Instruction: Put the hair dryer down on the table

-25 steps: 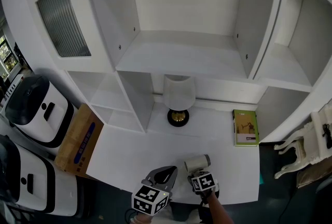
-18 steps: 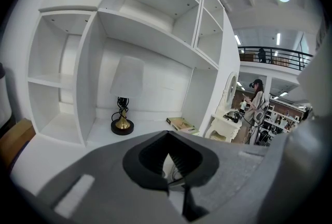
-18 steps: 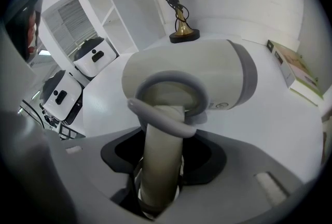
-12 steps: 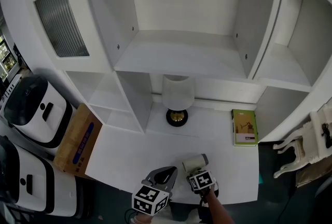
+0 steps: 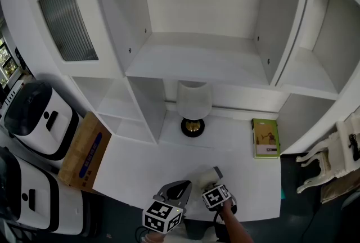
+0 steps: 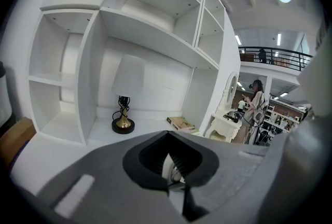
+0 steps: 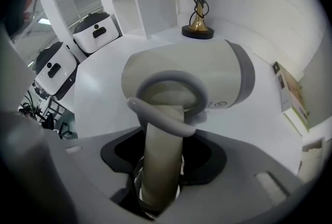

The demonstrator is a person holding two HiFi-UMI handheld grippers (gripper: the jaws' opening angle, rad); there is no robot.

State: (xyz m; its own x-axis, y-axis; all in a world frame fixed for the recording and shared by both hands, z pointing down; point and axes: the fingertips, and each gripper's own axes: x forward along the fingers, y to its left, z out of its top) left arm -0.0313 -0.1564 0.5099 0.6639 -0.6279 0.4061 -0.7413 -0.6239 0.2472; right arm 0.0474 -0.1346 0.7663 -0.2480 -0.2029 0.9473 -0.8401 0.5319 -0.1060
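Near the 6 o'clock edge of the white counter [image 5: 140, 163], the right tongs [image 7: 161, 186] are clamped on the handle [image 7: 162, 150] of the cream hair dryer [image 7: 207, 78]. Its barrel lies crosswise over the surface, the grey-banded end toward 3 o'clock in the right gripper view; whether it touches the counter cannot be told. Just beside it at 9 o'clock, the left tongs [image 6: 171, 186] have their jaws together on nothing. A lamp [image 5: 193, 109] stands at 12 o'clock from the dryer, and a green book [image 5: 266, 138] lies at 2 o'clock.
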